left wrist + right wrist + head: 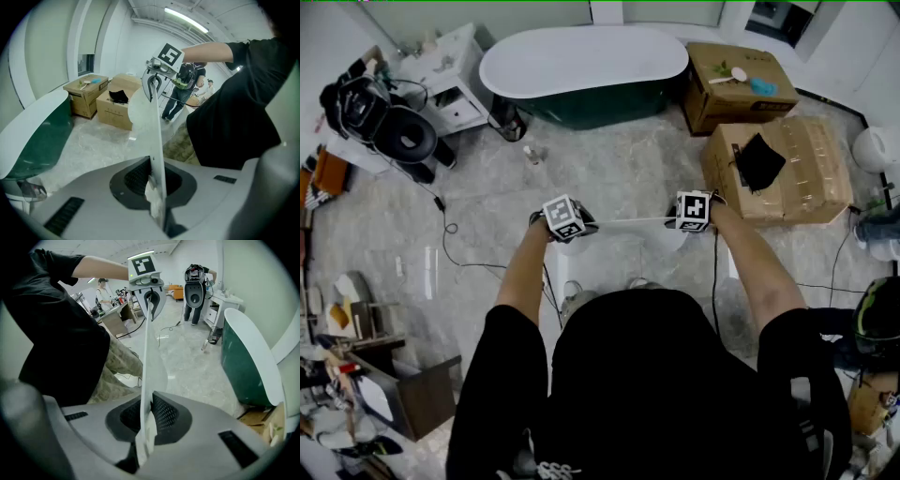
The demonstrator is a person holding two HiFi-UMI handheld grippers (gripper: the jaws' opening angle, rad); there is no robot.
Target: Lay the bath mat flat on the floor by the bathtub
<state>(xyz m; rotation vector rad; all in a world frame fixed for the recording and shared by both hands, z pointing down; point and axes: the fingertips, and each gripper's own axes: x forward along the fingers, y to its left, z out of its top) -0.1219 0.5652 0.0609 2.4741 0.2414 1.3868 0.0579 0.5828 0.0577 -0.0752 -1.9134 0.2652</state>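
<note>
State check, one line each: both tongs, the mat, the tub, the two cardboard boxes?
left tongs: shut on one end of the bath mat
right tongs: shut on the other end
bath mat: stretched between both tongs, not yet laid flat
bathtub: upright, looks empty
near box: closed, black item on top
far box: closed, small items on top
</note>
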